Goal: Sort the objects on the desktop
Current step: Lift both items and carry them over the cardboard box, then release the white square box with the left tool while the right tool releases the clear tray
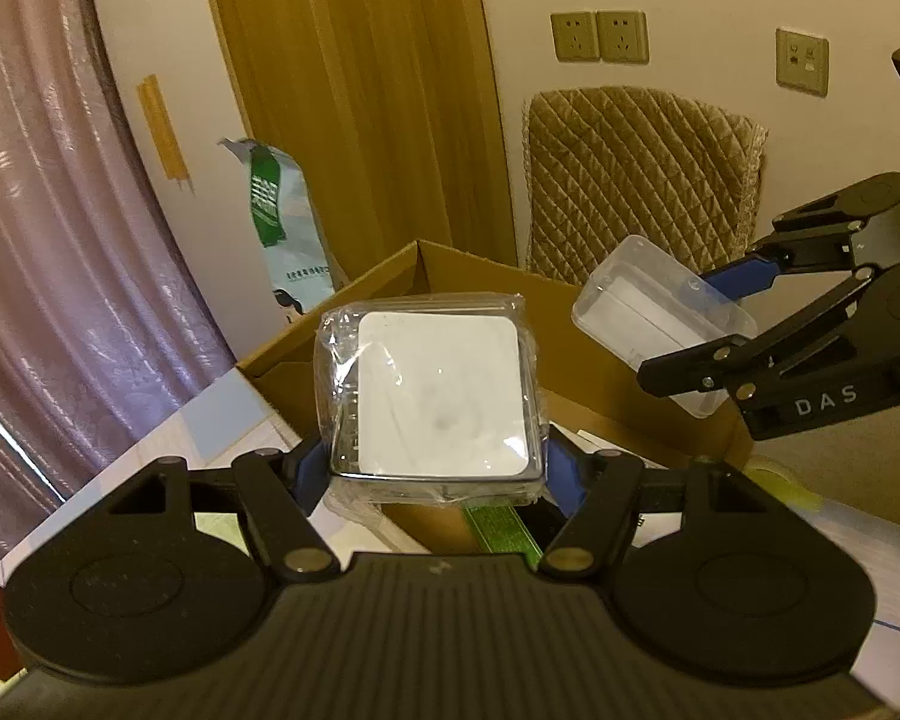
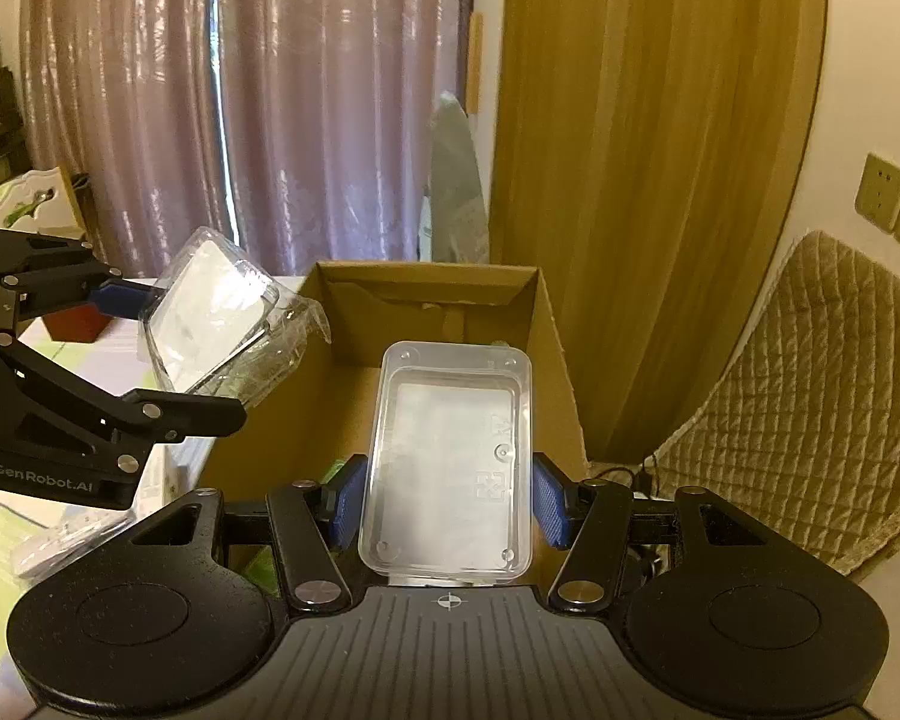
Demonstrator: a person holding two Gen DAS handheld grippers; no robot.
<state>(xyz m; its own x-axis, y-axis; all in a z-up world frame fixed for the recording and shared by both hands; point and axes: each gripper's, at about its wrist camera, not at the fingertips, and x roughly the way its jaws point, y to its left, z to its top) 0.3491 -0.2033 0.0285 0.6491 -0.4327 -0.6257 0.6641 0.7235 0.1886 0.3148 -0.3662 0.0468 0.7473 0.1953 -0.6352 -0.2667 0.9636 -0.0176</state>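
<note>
Both items were held up over the open cardboard box (image 2: 546, 324) w/ nothing released yet; judged best to lower each well inside the walls before opening the jaws, one at a time, so the clear plastic wouldn't catch a flap or knock the other. Left gripper (image 1: 438, 462) was clamped on the wrapped square case (image 1: 438, 384), which sat betw. its blue pads (image 1: 561, 468). Right gripper (image 2: 447, 501) was clamped on the clear rectangular tub (image 2: 450, 456), sticking fwd over the box interior.

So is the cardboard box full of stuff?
No, the box looks empty inside; the clear tub is held above it by the right gripper.
</note>
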